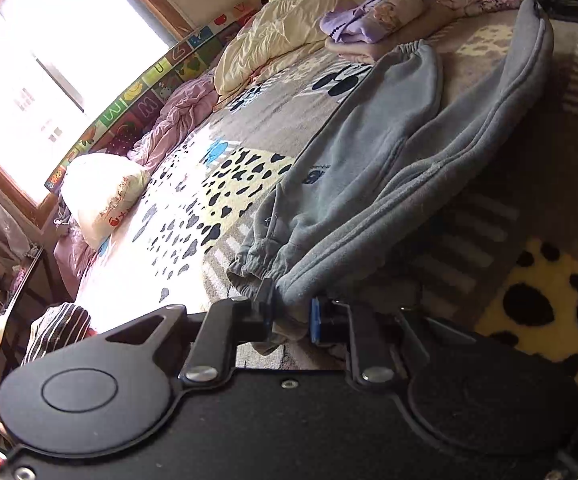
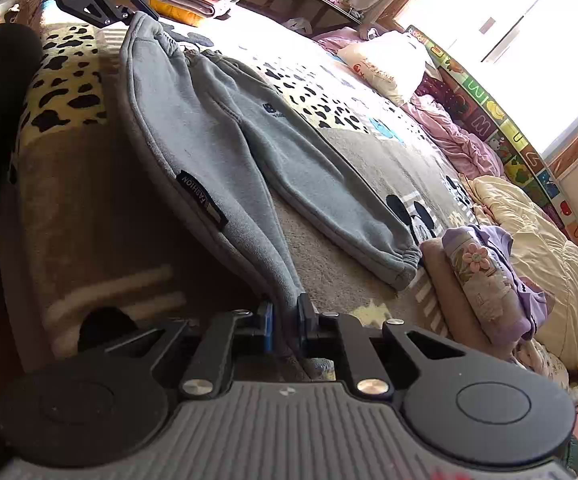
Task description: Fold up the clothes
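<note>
Folded clothes pile [image 2: 485, 280] crowds far cuff; blanket [image 1: 193, 200] elsewhere bare.

Bedroom, daylight. Large wood-framed window [image 1: 29, 64] on the far wall, glare washing out the view. Wide bed under a plush grey blanket with black-spotted cream patches [image 1: 225, 184]. Colourful alphabet foam mat [image 2: 501, 120] stands along the wall below the sill. Crumpled cream quilt [image 1: 289, 12], pink sheet [image 1: 177, 116], white pillow [image 2: 389, 64] along the far side.

Setting: home bedroom. Bed [image 1: 217, 200] covered by spotted blanket [image 2: 329, 92]; cream quilt [image 1: 289, 24], pink sheet [image 2: 461, 136], pillow [image 1: 101, 196], folded clothes pile [image 2: 489, 280]; alphabet mat [image 1: 149, 92] under sunlit window [image 1: 49, 60].
</note>
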`<state>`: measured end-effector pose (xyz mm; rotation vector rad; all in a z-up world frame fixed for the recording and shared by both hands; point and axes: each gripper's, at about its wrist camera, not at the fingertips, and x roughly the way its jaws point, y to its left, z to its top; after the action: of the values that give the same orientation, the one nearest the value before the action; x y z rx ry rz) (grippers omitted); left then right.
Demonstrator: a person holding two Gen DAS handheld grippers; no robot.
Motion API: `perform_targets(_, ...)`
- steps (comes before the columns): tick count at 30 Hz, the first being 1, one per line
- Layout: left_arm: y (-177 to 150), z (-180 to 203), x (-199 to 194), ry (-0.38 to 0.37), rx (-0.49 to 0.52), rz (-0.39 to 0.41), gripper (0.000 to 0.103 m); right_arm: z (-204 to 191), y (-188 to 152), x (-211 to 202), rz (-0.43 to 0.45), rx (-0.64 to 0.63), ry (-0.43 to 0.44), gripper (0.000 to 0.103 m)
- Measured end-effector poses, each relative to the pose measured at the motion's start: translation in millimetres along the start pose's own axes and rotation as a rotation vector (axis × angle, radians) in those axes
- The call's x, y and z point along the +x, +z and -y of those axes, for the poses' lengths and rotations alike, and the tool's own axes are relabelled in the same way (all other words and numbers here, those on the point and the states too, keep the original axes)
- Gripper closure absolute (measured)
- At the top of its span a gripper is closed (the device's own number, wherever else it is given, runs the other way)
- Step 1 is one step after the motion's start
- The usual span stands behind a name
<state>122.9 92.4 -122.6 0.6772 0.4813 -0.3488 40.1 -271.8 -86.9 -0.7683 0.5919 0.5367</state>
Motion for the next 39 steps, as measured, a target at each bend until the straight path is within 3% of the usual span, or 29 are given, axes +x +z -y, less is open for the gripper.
perform_targets(8, 16, -42, 35, -0.056, -0.39, 0.016, 0.087, 89, 39, 47, -0.036, 0.111, 0.039, 0.09)
perform_targets(14, 21, -67, 61, -0.081, -0.577, -0.015, 0.087, 140, 68, 103, -0.107, 0.162, 0.082, 0.09)
perform_targets(25, 2, -89, 119, -0.084, -0.823, -0.071, 0.087, 195, 85, 194, -0.173, 0.364, 0.145, 0.09)
perform_targets(34, -15, -97, 131, -0.084, -0.942, 0.012, 0.088, 200, 65, 214, -0.06, 0.586, 0.081, 0.09)
perform_targets(39, -12, -94, 151, -0.079, -0.921, -0.017, 0.085, 201, 52, 222, -0.02, 0.67, 0.006, 0.09)
